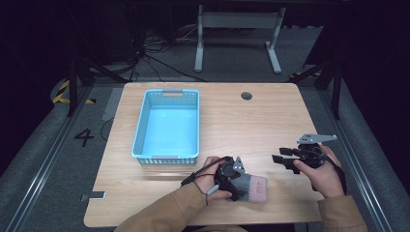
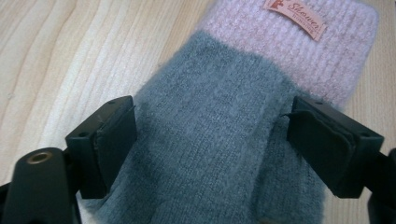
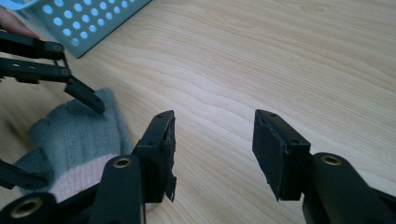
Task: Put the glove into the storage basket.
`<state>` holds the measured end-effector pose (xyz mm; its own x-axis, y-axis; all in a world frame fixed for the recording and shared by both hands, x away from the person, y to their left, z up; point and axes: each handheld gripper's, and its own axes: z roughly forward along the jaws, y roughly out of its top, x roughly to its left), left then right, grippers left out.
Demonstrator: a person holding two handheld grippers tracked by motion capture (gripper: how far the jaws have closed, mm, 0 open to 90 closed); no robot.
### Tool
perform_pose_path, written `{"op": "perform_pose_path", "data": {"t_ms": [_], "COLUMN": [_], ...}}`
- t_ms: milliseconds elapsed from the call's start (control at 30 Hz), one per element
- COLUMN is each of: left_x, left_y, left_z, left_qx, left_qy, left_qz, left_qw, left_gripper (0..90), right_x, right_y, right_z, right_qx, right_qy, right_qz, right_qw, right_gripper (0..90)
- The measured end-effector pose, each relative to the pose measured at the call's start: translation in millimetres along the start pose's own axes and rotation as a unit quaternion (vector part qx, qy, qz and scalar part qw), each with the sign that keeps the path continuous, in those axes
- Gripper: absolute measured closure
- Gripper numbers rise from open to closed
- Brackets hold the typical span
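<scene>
The left claw [image 2: 210,140] straddles the grey mitten [image 2: 205,149] lengthwise with jaws open, while the open right claw [image 3: 212,154] hangs farther off.

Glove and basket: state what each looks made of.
Glove: soft knitted wool or a similar yarn, grey with a ribbed pink cuff; fuzzy stitches show, plus a sewn label. Basket: light blue plastic, probably moulded, smooth, with rows of punched holes in its walls.

A fixed camera above my side looks down on the pale wooden table [image 1: 270,116]. My left gripper's camera sits close over the grey knitted glove with a pink cuff [image 2: 210,140]; my right gripper's camera, farther off, shares that glove [image 3: 74,140].
</scene>
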<state>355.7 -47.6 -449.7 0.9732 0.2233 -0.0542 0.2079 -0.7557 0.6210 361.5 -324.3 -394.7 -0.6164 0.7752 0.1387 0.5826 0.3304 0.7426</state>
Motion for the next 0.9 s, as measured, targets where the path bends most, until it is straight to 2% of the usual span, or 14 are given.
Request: {"op": "perform_pose_path", "data": {"t_ms": [300,400,433,500,700,767,833,900], "left_x": [-0.9,1.9,4.6,7.6,6.5,4.2,4.8,4.9], "left_y": [-5.2,-7.2,-8.8,-9.6,-8.9,-7.6,-8.3,-8.2], "left_z": [2.5,1.5,0.3,-1.1,-0.9,-1.6,-1.6,-1.7], "left_qx": [-0.010,-0.012,-0.012,-0.010,-0.004,0.004,0.001,0.001], "left_qy": [0.015,0.029,0.037,0.045,0.051,0.056,0.061,0.062], "left_qz": [-0.006,-0.022,-0.037,-0.044,-0.049,-0.059,-0.060,-0.060], "left_qw": [0.9998,0.9993,0.9986,0.9979,0.9975,0.9967,0.9963,0.9963], "left_gripper": [16.5,17.4,17.5,17.6,19.8,21.3,25.0,27.1], "right_x": [1.7,2.5,2.5,2.2,1.4,1.0,-1.0,-2.1], "right_y": [2.3,2.7,2.7,2.5,2.0,2.2,2.4,2.1], "right_z": [4.8,4.8,4.8,4.8,4.2,3.4,-0.4,-1.9], "right_qx": [0.002,0.000,-0.001,-0.001,-0.002,-0.004,-0.007,-0.008], "right_qy": [0.007,0.008,0.009,0.009,0.009,0.007,-0.003,-0.002], "right_qz": [-0.007,-0.008,-0.009,-0.009,-0.009,-0.009,-0.008,-0.005], "right_qw": [1.0000,0.9999,0.9999,0.9999,0.9999,0.9999,0.9999,0.9999], "right_gripper": [49.3,49.2,49.0,48.8,48.6,48.6,48.4,48.4]}}
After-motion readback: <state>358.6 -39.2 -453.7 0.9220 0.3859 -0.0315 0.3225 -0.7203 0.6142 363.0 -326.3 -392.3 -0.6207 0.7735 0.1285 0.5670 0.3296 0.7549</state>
